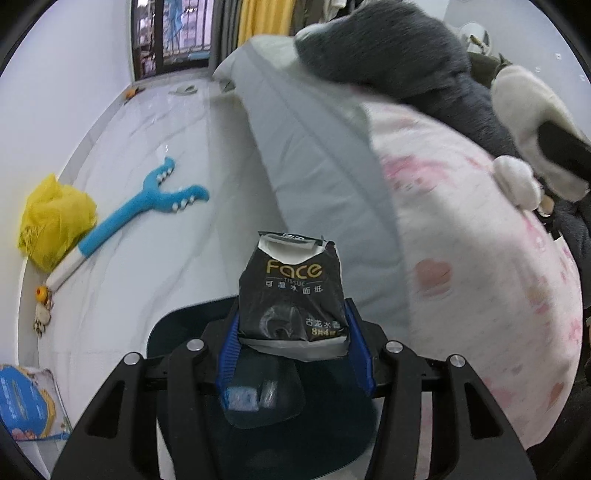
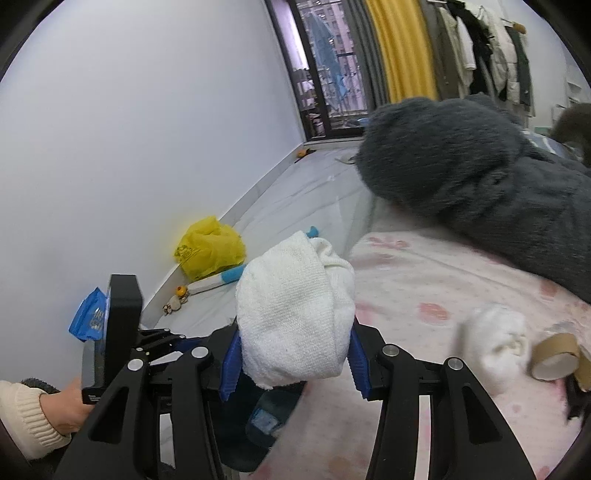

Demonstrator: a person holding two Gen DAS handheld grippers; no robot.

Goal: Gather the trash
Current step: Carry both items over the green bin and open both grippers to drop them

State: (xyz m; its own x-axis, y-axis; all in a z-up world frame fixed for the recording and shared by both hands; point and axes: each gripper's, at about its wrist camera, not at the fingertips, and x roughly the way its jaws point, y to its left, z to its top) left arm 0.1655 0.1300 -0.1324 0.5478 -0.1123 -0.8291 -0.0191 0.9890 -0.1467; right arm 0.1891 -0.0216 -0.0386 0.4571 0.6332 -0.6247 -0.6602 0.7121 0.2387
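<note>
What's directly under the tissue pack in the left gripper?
A dark bin holding a blue wrapper sits below the tissue pack in the left gripper. The pack hides the rest.

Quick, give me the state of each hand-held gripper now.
Left hand-held gripper: closed on a black tissue pack.
Right hand-held gripper: closed on a white cloth.

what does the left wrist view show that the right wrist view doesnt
Only the left wrist view: the left tongs shut on a black tissue pack, and the forked blue end of the toy.

Only the right wrist view: the right tongs shut on a white cloth, a tape roll, a person's hand on the other gripper, and hanging clothes.

Both: the yellow bag by the wall, the grey plush, the pink bedding, the yellow curtain and a dark bin below the tongs.
</note>
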